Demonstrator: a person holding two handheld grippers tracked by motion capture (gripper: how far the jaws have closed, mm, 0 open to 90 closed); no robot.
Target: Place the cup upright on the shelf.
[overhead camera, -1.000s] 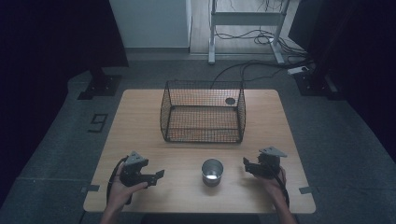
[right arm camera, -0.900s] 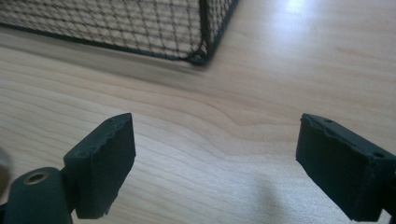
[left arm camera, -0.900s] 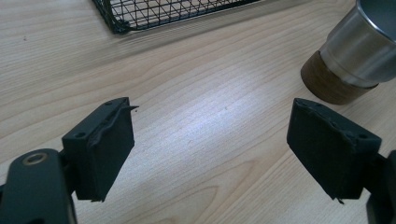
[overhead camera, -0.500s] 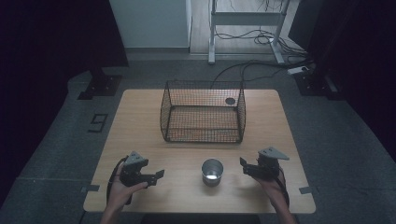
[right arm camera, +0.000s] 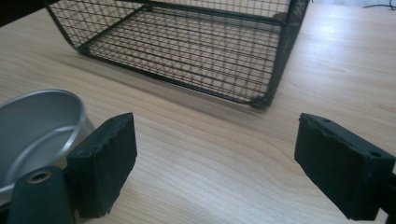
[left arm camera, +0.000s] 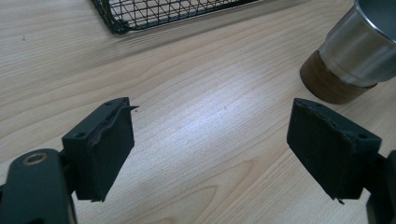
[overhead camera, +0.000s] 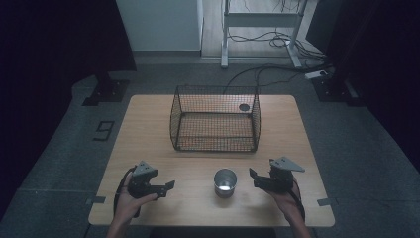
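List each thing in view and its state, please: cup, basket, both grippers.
Metal cup: upright on the table, nothing seen inside, not held.
Wire basket: upright, open at the top, nothing inside.
Left gripper: open, holding nothing.
Right gripper: open, holding nothing, beside the cup.

Upright steel cup (overhead camera: pixel 225 182) before wire basket (overhead camera: pixel 216 119)

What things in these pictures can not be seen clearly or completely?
- Metal cup: the high view is too dim to show its inside; frame edges cut it in both gripper views.
- Wire basket: top cut off in both gripper views.
- Round spot at the basket's far corner: too small to identify.
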